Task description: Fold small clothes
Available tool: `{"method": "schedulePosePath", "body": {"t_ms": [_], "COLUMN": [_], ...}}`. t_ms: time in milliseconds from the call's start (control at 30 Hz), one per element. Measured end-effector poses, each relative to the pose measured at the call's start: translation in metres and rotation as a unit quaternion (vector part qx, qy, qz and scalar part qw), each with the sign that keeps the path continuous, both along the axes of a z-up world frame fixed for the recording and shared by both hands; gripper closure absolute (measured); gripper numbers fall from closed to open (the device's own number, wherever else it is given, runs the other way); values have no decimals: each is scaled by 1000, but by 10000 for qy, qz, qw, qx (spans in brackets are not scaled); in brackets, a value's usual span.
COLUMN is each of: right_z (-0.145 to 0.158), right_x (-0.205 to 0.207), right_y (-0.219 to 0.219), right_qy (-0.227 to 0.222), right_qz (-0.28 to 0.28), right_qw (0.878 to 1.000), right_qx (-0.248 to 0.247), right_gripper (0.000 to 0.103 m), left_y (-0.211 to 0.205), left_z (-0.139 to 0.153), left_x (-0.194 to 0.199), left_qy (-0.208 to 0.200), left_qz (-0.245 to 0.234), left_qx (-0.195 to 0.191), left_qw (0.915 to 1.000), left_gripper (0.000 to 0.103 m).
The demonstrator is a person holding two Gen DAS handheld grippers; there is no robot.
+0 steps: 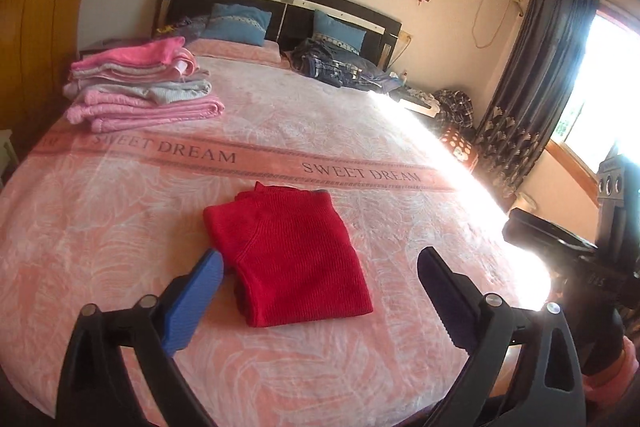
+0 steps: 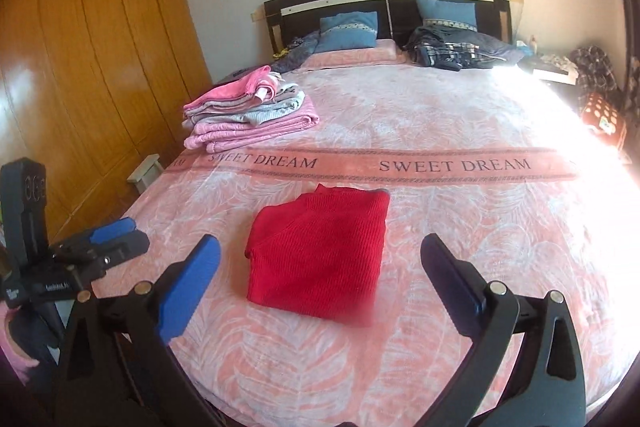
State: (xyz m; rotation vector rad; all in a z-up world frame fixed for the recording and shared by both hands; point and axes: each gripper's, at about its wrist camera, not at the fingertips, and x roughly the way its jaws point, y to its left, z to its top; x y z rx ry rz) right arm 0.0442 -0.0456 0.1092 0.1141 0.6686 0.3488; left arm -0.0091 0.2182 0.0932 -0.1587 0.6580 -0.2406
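My left gripper (image 1: 320, 277) hangs with its jaws spread wide, nothing clamped between them. My right gripper (image 2: 320, 261) sits likewise, jaws wide apart, both blue pads free of contact.

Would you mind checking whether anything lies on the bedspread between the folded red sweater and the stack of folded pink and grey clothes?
Nothing visible does. The red sweater and the stack of folded clothes are separated only by bare bedspread with its printed band. Both open grippers hold nothing.

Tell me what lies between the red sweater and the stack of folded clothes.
Only bedspread, with its SWEET DREAM band, separates the red sweater from the stack of folded clothes; both views show it.
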Motion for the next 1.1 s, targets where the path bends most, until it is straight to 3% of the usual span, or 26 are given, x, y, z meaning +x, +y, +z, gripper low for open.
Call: {"method": "schedulePosePath", "body": {"t_ms": [67,100,233,333,433,633,800,1100], "right_z": [0,-2,-17,-27,-41,-71,-88,-105], "right_x": [-15,-23,-53,-62,-63,-58,-57,-52], "right_y": [1,2,9,18,24,33,40,35], "right_qy": [-39,-93,-84,-64,114,686,843,1126], "right_qz": [-125,-194,-305,-242,-303,-103,-45,1], "right_qw": [9996,9992,9991,9990,9985,9969,9945,9913], "right_qx": [-249,-336,-291,-361,-443,-368,-625,-681], "right_gripper": [3,3,3,3,3,3,3,3], "left_y": [-7,-8,1,0,-3,6,14,16], "left_z": [0,-3,-17,-29,-37,-53,-67,-77], "left_x": [-16,-22,-42,-50,-58,-60,-58,-59], "left_qy": [-56,-15,100,51,10,300,575,617], "left_qz": [227,283,455,603,664,680,743,771], "left_qx": [441,482,71,287,600,589,507,709], "left_qw": [9988,9984,9989,9978,9960,9955,9943,9926], "left_gripper": [4,4,4,4,4,4,4,4]}}
